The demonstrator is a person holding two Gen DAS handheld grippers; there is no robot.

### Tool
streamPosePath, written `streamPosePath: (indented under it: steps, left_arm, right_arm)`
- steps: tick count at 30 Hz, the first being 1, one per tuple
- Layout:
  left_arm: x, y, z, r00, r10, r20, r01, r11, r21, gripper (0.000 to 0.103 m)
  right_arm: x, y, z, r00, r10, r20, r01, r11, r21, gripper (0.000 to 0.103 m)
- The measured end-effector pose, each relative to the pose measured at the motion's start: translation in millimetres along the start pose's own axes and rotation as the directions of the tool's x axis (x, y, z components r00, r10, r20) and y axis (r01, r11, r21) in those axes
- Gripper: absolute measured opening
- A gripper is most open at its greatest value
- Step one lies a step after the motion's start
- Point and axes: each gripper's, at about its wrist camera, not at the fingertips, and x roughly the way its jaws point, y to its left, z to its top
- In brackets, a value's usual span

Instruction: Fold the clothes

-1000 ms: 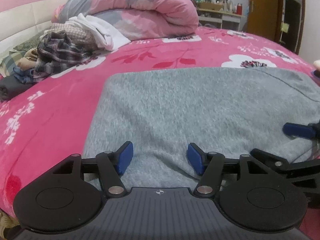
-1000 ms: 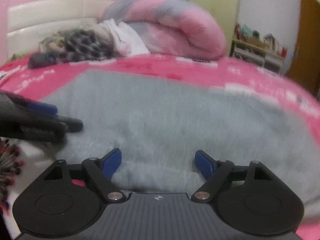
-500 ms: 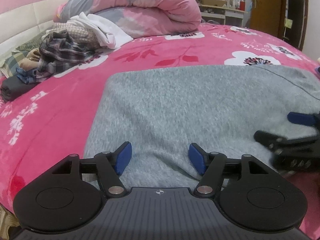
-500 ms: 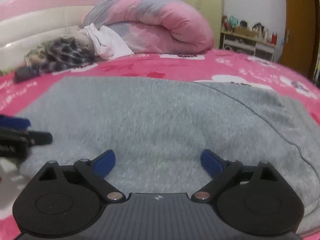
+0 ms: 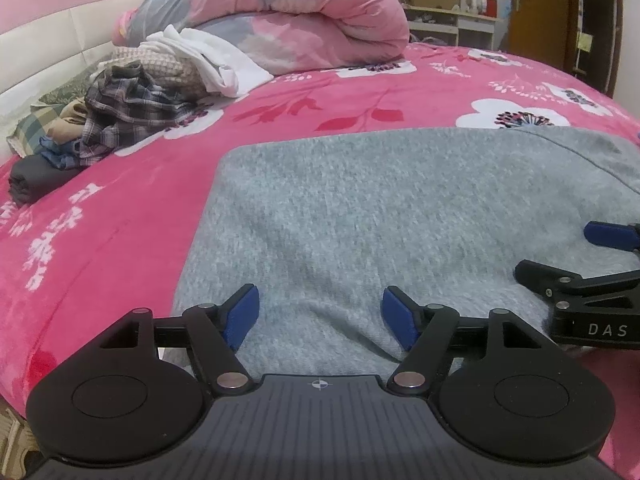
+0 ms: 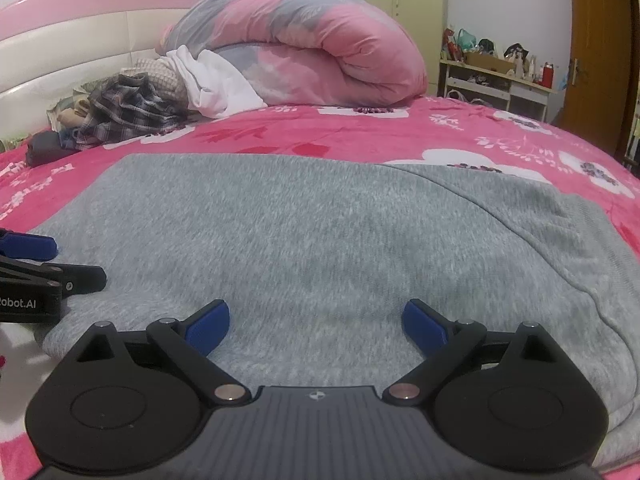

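— Sweater (image 5: pixel 380 216) lies flat on the pink bed (image 5: pixel 120 220), its near hem just beyond both our tongs. What changed?

— Our left tongs (image 5: pixel 320 316) and right tongs (image 6: pixel 316 326) have both just been opening; the pads stand apart over the grey knit and clamp nothing.

— So we've let go, and a fresh grasp comes next, we reckon.

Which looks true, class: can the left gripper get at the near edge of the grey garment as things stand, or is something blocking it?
Probably yes. The left gripper hangs open right over the grey garment, nothing between; the right gripper sits off beside it.
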Motion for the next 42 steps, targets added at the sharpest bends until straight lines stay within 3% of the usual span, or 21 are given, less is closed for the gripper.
streamPosePath:
  steps: [5,10,16,20,24,26,35,38,42]
  left_arm:
    - [-8,9,-3,0.998,-0.036,0.051,0.036,0.999,-0.011,0.072]
    - [-25,8,4,0.989,0.037,0.141,-0.039,0.999,0.015,0.072]
    - [-29,-10,27,0.980,0.025,0.196,-0.035,0.998,0.050,0.083]
    - [-10,-26,33,0.988,0.002,0.152,-0.015,0.997,0.082,0.088]
    - [30,-30,22,1.000,0.016,0.018,-0.017,0.996,0.092,0.091]
    - [34,-22,16,0.999,0.008,0.034,-0.010,0.999,0.050,0.098]
    - [34,-20,23,1.000,0.009,-0.021,-0.009,1.000,0.016,0.099]
    - [34,-21,22,1.000,0.012,-0.022,-0.012,1.000,0.010,0.099]
    - [35,-21,23,1.000,0.013,-0.026,-0.013,1.000,0.006,0.099]
  right_arm:
    - [-1,-2,-1,1.000,0.007,0.008,-0.007,1.000,0.008,0.097]
    - [0,-5,-1,1.000,0.015,0.019,-0.016,1.000,0.018,0.097]
    - [-1,-5,-2,0.999,0.020,0.028,-0.020,0.999,0.026,0.097]
    - [-2,-4,-3,0.999,0.019,0.029,-0.019,0.999,0.026,0.097]
    - [-2,-4,-3,0.999,0.019,0.030,-0.020,0.999,0.026,0.097]
    - [-2,-4,-3,0.999,0.019,0.030,-0.020,0.999,0.027,0.097]
    - [-6,-4,2,0.999,0.022,0.025,-0.023,0.999,0.030,0.097]
    - [-18,-7,18,0.997,0.028,0.067,-0.030,0.999,0.035,0.097]
    - [-28,-7,42,0.991,-0.021,0.132,0.021,1.000,0.000,0.097]
